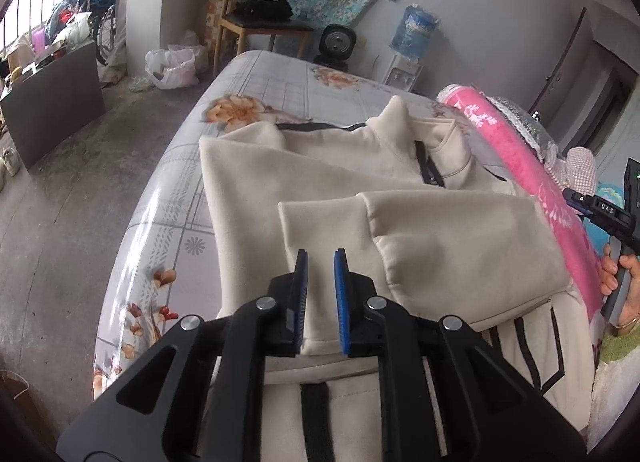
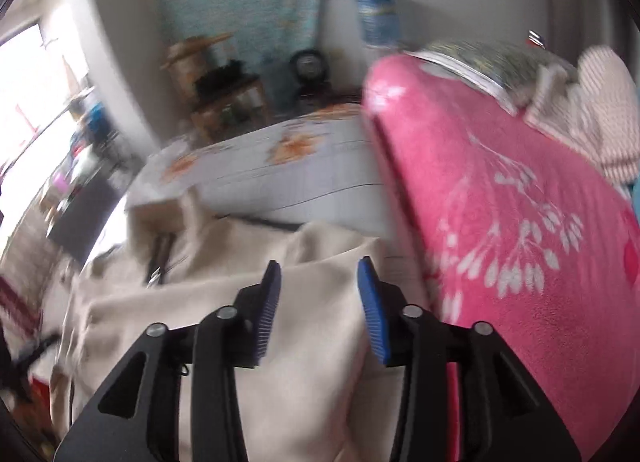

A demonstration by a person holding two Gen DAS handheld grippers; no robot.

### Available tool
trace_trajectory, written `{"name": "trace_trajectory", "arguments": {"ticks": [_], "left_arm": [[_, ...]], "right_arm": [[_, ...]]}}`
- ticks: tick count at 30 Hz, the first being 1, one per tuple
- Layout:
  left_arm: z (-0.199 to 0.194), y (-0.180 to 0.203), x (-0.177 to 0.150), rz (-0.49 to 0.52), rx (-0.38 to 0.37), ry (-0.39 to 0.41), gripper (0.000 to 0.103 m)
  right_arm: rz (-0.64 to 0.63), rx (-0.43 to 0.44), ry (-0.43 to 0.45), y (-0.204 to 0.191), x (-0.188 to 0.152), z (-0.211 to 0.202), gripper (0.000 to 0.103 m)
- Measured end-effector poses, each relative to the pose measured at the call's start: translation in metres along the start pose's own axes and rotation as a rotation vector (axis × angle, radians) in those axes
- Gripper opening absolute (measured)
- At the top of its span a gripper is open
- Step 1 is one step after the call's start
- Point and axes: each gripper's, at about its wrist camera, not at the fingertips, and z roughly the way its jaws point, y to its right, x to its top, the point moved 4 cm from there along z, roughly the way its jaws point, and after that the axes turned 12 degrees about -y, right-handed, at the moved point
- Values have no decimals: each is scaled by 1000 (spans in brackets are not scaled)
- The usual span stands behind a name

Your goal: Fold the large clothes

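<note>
- Blue-padded left gripper (image 1: 321, 262) hovers over a cream jacket (image 1: 320, 166) spread on the bed (image 1: 256, 74), its jaws parted by a narrow gap and holding nothing; whether the pads touch the cloth cannot be told.
- Across the jacket's middle lies a folded-over sleeve (image 1: 420, 230), its square cuff end just ahead of the left gripper's tips.
- Beyond the sleeve, the jacket's collar and dark zipper (image 1: 430, 166) point toward the far end of the bed.
- Right of the jacket runs a rolled pink blanket (image 1: 532, 166), touching or just beside the jacket's edge.
- Right gripper (image 2: 318, 294), seen in a blurred view, sits over the jacket's blanket side with its jaws wide apart and empty; cream cloth fills the space beneath them.
- Judged from the layout, the fold is partly done: one sleeve appears turned in, while the body is not yet folded.
- Next move likely calls for both grippers to close on the jacket's near hem, or on the outer side panel, and carry it over toward the collar, keeping the sleeve from sliding out.
</note>
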Motion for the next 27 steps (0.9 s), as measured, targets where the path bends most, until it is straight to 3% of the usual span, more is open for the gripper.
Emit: {"name": "trace_trajectory", "arguments": {"ticks": [3, 5, 6, 9, 12, 14, 15, 16, 17, 22, 27], "left_arm": [[12, 12, 1, 22, -24, -58, 18], [29, 16, -4, 28, 4, -126, 22], [38, 15, -8, 25, 23, -152, 22], [36, 12, -12, 9, 1, -120, 24], [24, 10, -14, -14, 16, -139, 30], [7, 12, -17, 3, 44, -108, 47], [-3, 13, -20, 10, 50, -95, 50], [-12, 15, -24, 18, 50, -90, 54], [-20, 17, -30, 25, 51, -93, 59], [-45, 33, -77, 76, 41, -141, 70], [-46, 48, -135, 138, 64, -210, 73]], "right_arm": [[-153, 67, -76, -40, -28, -2, 56], [-206, 90, -122, -54, -46, 6, 59], [-226, 76, -149, -59, -56, 14, 59], [-228, -18, -271, -56, -81, 49, 59], [-155, -28, -256, -49, -80, 40, 60], [-129, -41, -225, -51, -81, 21, 60], [-125, -26, -214, -55, -84, 11, 60], [-119, -9, -205, -58, -90, 0, 61], [-116, -1, -198, -62, -97, -11, 69], [-145, 12, -186, -90, -150, -53, 81], [-148, -27, -205, -113, -207, -73, 82]]}}
